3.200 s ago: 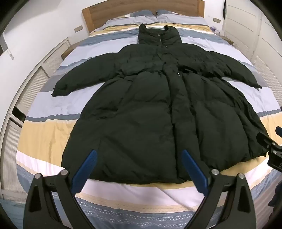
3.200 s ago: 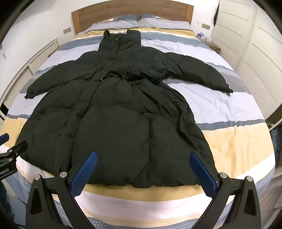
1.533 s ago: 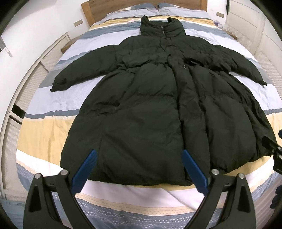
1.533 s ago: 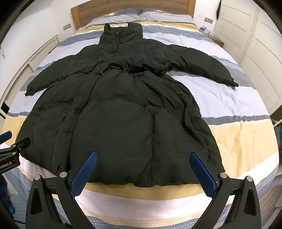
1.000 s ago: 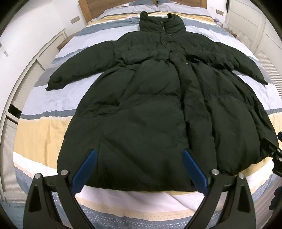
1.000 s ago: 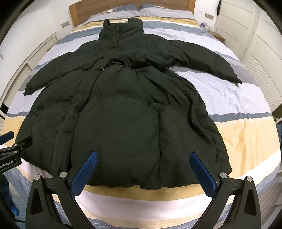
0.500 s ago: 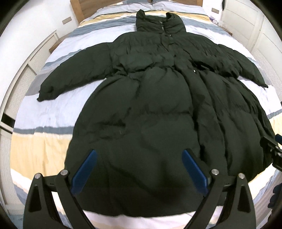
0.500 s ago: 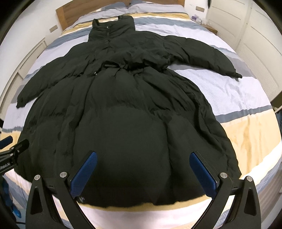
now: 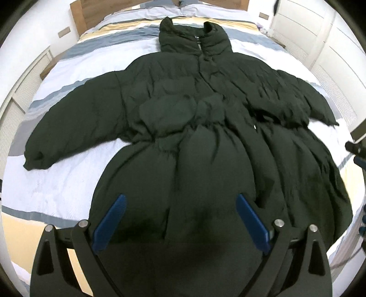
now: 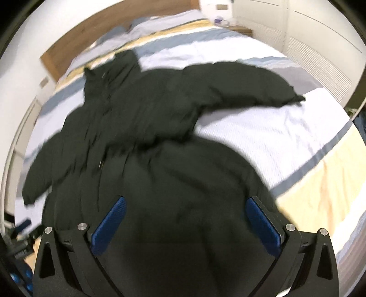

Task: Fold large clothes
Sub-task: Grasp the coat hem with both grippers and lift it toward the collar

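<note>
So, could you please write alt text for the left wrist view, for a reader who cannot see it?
A dark puffer coat lies face up and spread out, sleeves wide, on a striped bed. The left gripper is open low over the coat's lower part.

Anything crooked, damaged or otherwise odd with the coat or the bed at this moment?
Nothing stands out. The dark coat lies flat and front-up on the striped bedspread, zipped, collar toward the headboard, both sleeves spread out. Left gripper and right gripper are open above its lower half. The right view is blurred.
</note>
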